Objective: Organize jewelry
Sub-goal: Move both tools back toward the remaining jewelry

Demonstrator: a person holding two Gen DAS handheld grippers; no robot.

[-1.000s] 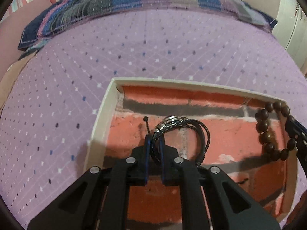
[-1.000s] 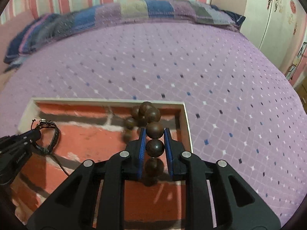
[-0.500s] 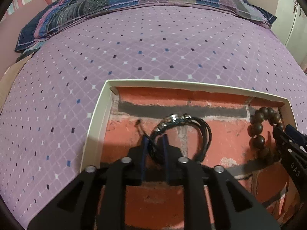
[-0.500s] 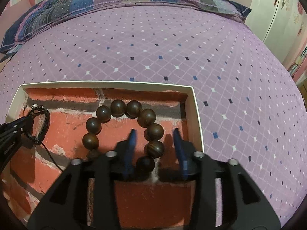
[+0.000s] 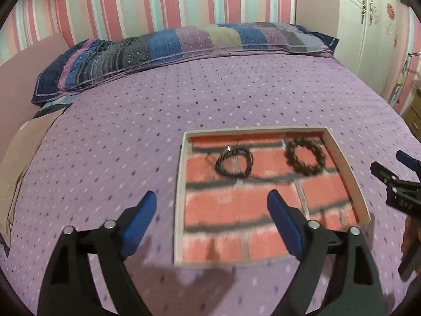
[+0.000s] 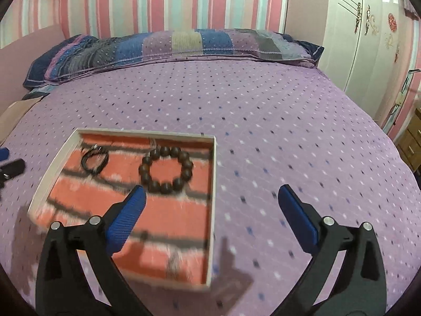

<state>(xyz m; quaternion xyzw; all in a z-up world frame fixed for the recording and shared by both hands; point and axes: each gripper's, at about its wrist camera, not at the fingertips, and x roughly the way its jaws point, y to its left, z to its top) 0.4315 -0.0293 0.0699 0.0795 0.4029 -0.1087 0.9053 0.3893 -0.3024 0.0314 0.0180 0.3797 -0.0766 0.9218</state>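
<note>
Both my claws, left [image 5: 210,210] and right [image 6: 210,208], just opened wide, empty. Tray [image 6: 213,184] ahead: cord bracelet [image 5: 234,162], bead bracelet [image 6: 166,169]. Risk: soft bed, a nudge tips it.

The left gripper [image 5: 211,205] hangs above the purple bedspread [image 5: 131,121], its jaws having just been opening; they now stand wide with nothing between them. A white-rimmed tray [image 5: 180,189] with a brick-pattern floor lies on the bed. Near the tray's far edge a black cord bracelet [image 5: 234,162] rests toward the left corner and a brown bead bracelet [image 5: 305,159] toward the right corner, well apart. The right gripper [image 5: 394,184] enters at the right border. A patchwork pillow [image 5: 184,44] lies along the bed's far edge.
</note>
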